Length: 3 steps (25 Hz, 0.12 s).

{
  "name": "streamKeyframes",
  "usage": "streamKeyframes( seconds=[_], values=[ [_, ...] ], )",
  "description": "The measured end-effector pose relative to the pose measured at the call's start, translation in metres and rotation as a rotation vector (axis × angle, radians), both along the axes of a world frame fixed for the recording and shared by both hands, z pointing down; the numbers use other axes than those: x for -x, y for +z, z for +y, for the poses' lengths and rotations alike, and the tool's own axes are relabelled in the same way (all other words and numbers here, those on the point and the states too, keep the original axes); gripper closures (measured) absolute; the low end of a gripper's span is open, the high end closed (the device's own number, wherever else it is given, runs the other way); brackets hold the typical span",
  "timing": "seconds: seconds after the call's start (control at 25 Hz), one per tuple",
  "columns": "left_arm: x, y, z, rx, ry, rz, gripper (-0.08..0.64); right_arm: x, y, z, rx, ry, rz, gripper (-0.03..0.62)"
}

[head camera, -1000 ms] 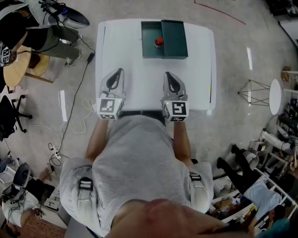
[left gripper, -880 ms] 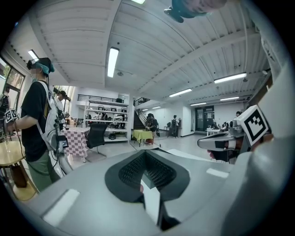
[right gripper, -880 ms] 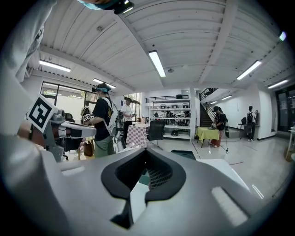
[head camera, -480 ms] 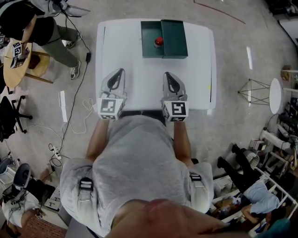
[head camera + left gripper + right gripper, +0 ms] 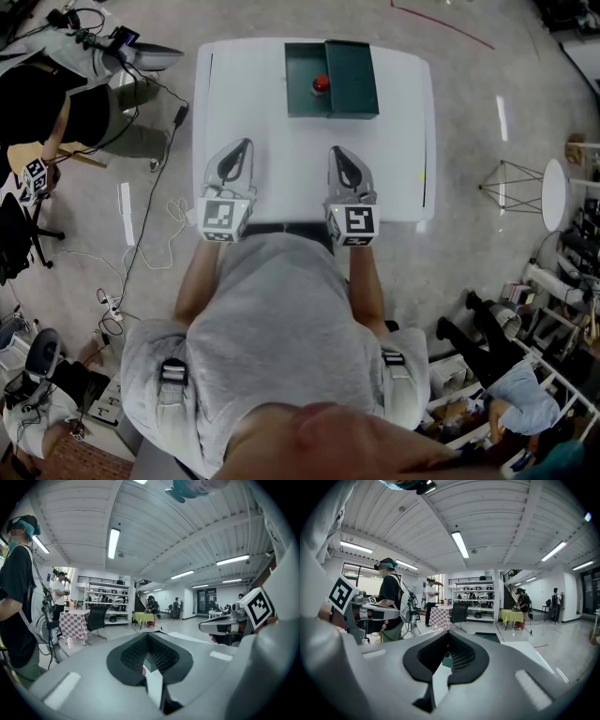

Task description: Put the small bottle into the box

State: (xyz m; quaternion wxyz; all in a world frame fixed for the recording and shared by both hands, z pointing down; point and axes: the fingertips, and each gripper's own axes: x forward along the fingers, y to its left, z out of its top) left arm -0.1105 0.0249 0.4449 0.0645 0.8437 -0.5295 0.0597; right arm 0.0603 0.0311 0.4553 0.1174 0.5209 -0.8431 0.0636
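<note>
The dark green box (image 5: 300, 98) stands open at the far edge of the white table (image 5: 267, 103), its lid (image 5: 352, 79) lying to the right. A small bottle with a red cap (image 5: 321, 84) stands inside the open half. My left gripper (image 5: 240, 144) and right gripper (image 5: 336, 151) rest side by side at the near edge, pointing toward the box and well short of it. Both are shut with nothing between the fingers. In the right gripper view the green box (image 5: 488, 638) lies ahead on the table, and the left gripper's body (image 5: 370, 613) shows at the left.
A person (image 5: 84, 108) stands on the floor left of the table, beside cables (image 5: 155, 202) and a round wooden stool (image 5: 33, 141). A small white round table (image 5: 555, 195) and a wire stand (image 5: 511, 183) are at the right. Bare tabletop lies between grippers and box.
Neither gripper has moved, and the box and bottle stay put. The person on the floor at the left has shifted position.
</note>
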Motion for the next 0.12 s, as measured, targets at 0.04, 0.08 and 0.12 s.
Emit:
streamKeyframes(
  seconds=[0.04, 0.08, 0.12],
  values=[
    [-0.0005, -0.0009, 0.0009, 0.0, 0.0, 0.0, 0.549, -0.0006, -0.0011, 0.0009, -0.001, 0.0, 0.0, 0.589],
    [-0.0011, -0.0018, 0.0017, -0.001, 0.0, 0.0, 0.549, -0.0013, -0.0021, 0.0016, -0.002, 0.0, -0.001, 0.589],
    [-0.0017, -0.0027, 0.0025, -0.001, 0.0, 0.0, 0.549, -0.002, -0.0032, 0.0023, -0.003, 0.001, -0.001, 0.589]
  ],
)
